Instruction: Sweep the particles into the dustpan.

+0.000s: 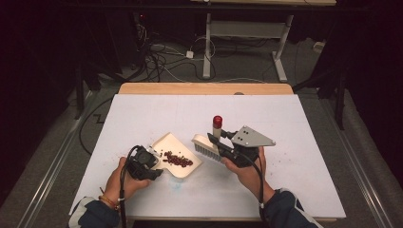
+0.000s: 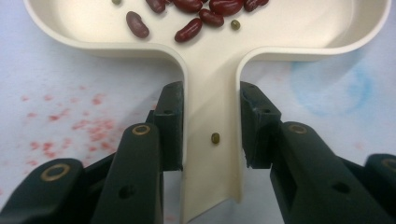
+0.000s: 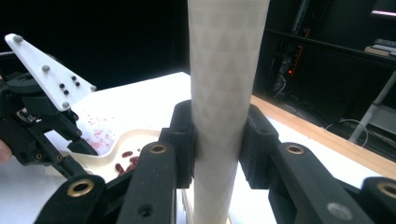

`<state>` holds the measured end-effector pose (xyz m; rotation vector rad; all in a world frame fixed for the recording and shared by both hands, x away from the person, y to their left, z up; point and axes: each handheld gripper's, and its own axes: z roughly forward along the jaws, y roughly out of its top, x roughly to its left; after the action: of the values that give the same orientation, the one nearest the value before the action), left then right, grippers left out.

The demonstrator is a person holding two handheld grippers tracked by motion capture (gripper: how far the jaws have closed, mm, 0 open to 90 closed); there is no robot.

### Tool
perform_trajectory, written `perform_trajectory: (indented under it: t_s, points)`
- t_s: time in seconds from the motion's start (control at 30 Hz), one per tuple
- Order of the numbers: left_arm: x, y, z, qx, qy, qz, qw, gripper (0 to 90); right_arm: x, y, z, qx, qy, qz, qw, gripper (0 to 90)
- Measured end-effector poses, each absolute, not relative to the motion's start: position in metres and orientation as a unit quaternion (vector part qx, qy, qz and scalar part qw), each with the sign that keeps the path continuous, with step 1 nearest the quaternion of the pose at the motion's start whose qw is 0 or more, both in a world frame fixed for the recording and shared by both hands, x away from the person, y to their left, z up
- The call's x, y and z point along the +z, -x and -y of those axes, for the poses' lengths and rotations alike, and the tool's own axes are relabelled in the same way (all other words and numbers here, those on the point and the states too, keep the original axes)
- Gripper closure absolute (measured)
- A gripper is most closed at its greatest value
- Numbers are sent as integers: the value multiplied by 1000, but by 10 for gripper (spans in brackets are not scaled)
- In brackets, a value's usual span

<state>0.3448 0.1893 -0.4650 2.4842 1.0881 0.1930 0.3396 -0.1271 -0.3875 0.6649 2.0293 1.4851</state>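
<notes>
Black tools (image 2: 211,126) (image 3: 217,140) clamp cream dustpan (image 2: 212,93), textured brush handle (image 3: 226,70).

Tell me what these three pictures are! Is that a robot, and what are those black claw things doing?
No robot here. A person sits at a white table and holds a grabbing tool in each hand. One picture looks down from above. The other two come from little cameras riding on the tools, so you see black jaws poking up from the bottom.

The left tool has its jaws around the handle of a cream dustpan. Red beans and a few small green ones lie in the pan. The right tool squeezes the white handle of a brush with a red tip. Faint red stains mark the table.
</notes>
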Motion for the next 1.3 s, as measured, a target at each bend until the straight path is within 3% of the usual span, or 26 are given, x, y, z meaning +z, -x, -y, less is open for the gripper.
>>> perform_trajectory:
  t_s: [0.37, 0.87, 1.3]
  points:
    - [-465, -347, -203, 82, -879, -421, 210, 638, -377, -340, 147, 548, -247, -753, 268, 704]
    - [-465, -344, -230, 93, -856, -460, 217, 638, -356, -321, 226, 529, -256, -768, 255, 704]
    - [-463, -337, -240, 106, -842, -481, 218, 638, -347, -300, 272, 521, -255, -789, 201, 704]
